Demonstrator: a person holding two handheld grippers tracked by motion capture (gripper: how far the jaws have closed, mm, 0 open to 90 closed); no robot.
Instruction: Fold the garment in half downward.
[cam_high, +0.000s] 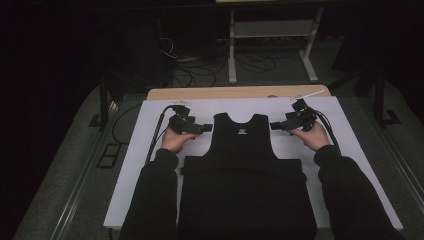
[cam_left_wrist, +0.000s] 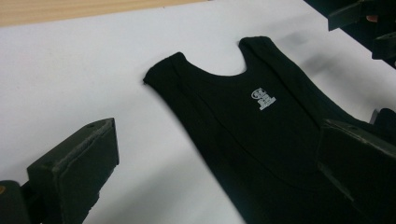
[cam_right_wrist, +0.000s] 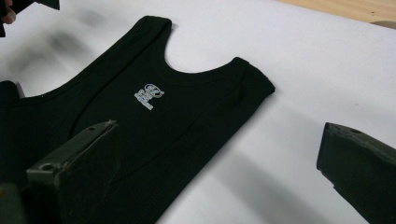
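A soft black vest (cam_high: 243, 150) lies flat mid-bench (cam_high: 150, 150); left tongs (cam_high: 204, 128) and right tongs (cam_high: 276, 126) gape wide beside its shoulder straps, empty.

The small white print (cam_high: 242, 132) below the neckline of the black tank top (cam_high: 245, 150) is too small to read in the high view, and in both gripper views its letters stay too blurred to make out. The top's lower part runs off the bottom edge of the high view, so its hem is cut off. In the left gripper view the right-hand jaw covers part of the cloth at lower right. At the upper left of the right gripper view, the left tongs (cam_right_wrist: 28, 4) are cut by the frame's edge. The room behind the table (cam_high: 150, 115) is too dark to tell.
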